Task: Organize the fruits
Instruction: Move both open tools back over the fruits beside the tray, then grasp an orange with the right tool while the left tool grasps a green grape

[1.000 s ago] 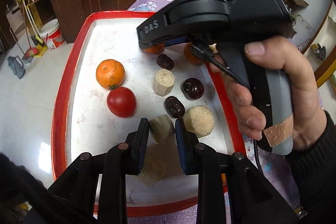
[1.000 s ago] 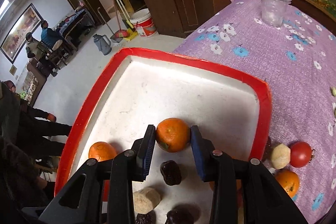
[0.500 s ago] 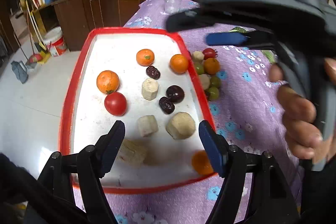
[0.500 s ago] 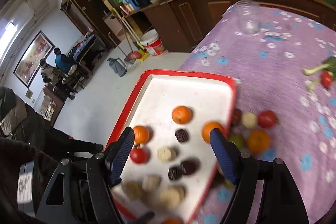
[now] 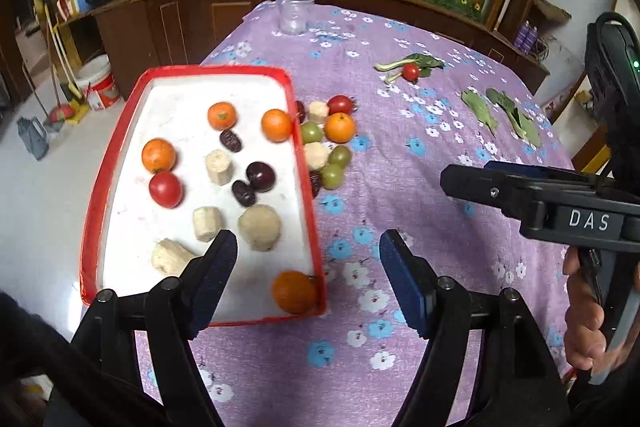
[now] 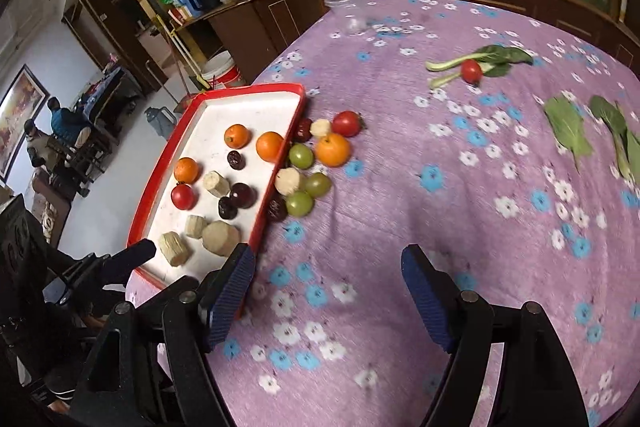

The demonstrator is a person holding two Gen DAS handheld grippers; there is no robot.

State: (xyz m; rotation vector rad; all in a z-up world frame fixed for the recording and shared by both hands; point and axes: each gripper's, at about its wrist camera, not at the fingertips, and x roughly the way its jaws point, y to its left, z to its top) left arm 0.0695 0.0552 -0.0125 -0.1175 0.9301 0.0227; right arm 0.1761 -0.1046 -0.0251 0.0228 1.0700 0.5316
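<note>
A red-rimmed white tray (image 5: pixel 100 187) lies at the table's left edge. It holds several oranges (image 5: pixel 159 155), a tomato (image 5: pixel 165 189), pale fruit chunks (image 5: pixel 207 223) and dark dates (image 5: pixel 244 193). Beside its right rim a pile (image 6: pixel 332 149) of an orange, a tomato, green fruits (image 6: pixel 300 203), pale chunks and dates rests on the purple cloth. My left gripper (image 5: pixel 306 255) hovers open and empty above the tray's near right corner. My right gripper (image 6: pixel 328 263) hangs open and empty over the cloth, right of the tray.
A clear plastic cup (image 5: pixel 295 11) stands at the far table edge. Leafy greens with a small tomato (image 6: pixel 471 70) and loose leaves (image 6: pixel 568 131) lie at the right. A hand (image 5: pixel 584 315) holds the right tool. Past the table's left edge are floor, a bucket (image 5: pixel 100 87) and seated people (image 6: pixel 64 123).
Both grippers opened: the left let go of a pale chunk, the right of an orange, both now in the tray. Both pulled back and up; the right swung right over the cloth.
</note>
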